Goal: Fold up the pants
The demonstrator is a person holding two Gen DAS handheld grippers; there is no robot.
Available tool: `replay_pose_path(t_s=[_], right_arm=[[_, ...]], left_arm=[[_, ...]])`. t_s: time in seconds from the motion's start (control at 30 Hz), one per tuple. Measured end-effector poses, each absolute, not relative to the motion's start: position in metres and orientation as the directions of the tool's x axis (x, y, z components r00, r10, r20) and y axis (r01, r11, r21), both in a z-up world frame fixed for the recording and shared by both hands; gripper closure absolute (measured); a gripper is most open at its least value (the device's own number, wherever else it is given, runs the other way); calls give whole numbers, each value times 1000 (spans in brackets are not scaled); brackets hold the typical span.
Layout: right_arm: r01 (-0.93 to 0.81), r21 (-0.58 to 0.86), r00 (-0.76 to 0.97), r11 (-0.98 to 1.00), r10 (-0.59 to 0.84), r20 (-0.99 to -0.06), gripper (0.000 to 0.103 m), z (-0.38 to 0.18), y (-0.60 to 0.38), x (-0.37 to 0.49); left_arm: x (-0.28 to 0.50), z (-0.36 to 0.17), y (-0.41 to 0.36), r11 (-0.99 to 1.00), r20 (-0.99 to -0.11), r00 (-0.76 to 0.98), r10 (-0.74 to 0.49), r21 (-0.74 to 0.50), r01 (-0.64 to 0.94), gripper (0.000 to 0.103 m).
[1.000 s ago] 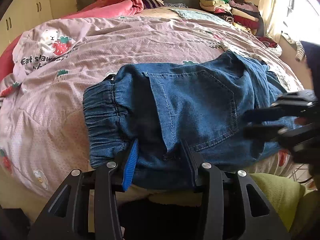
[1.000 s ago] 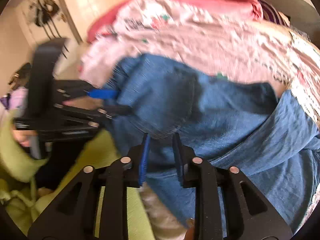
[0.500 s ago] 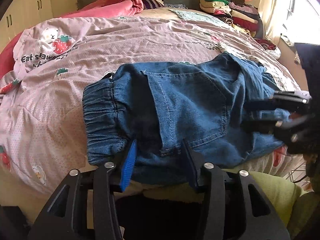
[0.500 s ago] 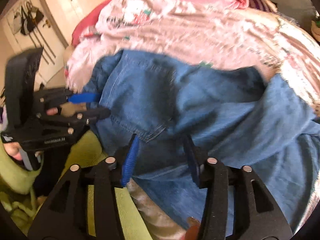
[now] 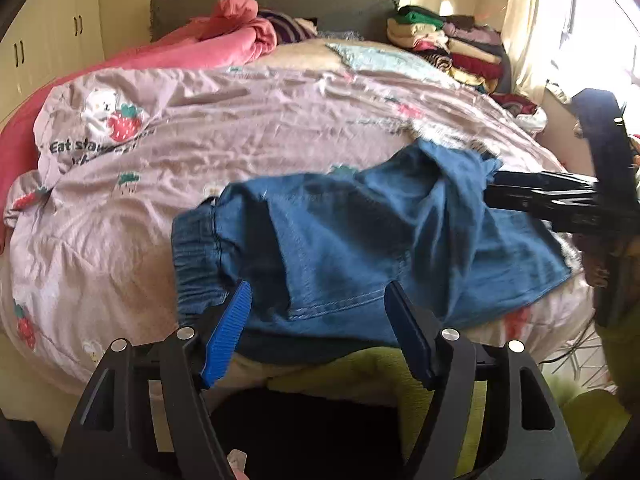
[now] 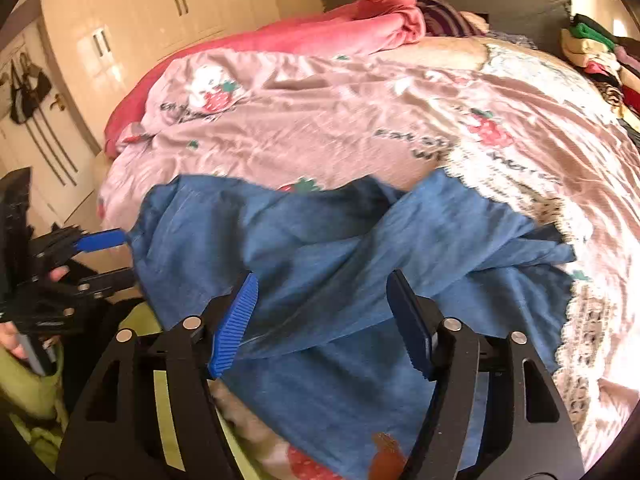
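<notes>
Pants (image 5: pixel 360 248) lie bunched on bed (image 5: pixel 240 140), just ahead of both tongs. Left tongs (image 5: pixel 318 320) & right tongs (image 6: pixel 322 312) gape wide, holding nothing. Risk: grabbing 1 layer only, fold skews.

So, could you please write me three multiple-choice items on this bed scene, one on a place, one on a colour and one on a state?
1. Where do the pants lie?
A. On the near edge of the bed, on the pink strawberry cover
B. On the stack of folded clothes
C. On the floor

2. What colour are the pants?
A. Black
B. Blue denim
C. Green

3. How does the left claw stand?
A. Shut on the waistband
B. Open, pads apart over the pants' near edge
C. Out of view

Answers:
1 A, since the denim spreads over the printed cover near the bed's edge.
2 B, as both views show blue denim with an elastic waistband.
3 B, because a wide gap shows between its blue pads; the right claw is open too.
</notes>
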State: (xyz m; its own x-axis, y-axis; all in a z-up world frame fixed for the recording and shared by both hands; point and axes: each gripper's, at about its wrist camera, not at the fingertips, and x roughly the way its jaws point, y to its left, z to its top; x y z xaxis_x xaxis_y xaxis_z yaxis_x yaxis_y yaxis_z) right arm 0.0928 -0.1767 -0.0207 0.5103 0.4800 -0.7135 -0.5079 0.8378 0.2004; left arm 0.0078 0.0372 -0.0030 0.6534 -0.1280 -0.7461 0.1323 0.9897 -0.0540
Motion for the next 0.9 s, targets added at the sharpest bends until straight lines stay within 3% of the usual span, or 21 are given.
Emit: replay_pose_path(t_s=[0.43, 0.9], right_arm=[[-425, 135, 566, 895, 380, -732, 33, -15, -193, 153], [-265, 85, 498, 961, 212, -841, 32, -61, -173, 282]], left_arm=[[31, -12, -34, 931, -774, 542, -327, -167, 324, 35], [81, -61, -71, 919, -809, 454, -374, -258, 298, 37]])
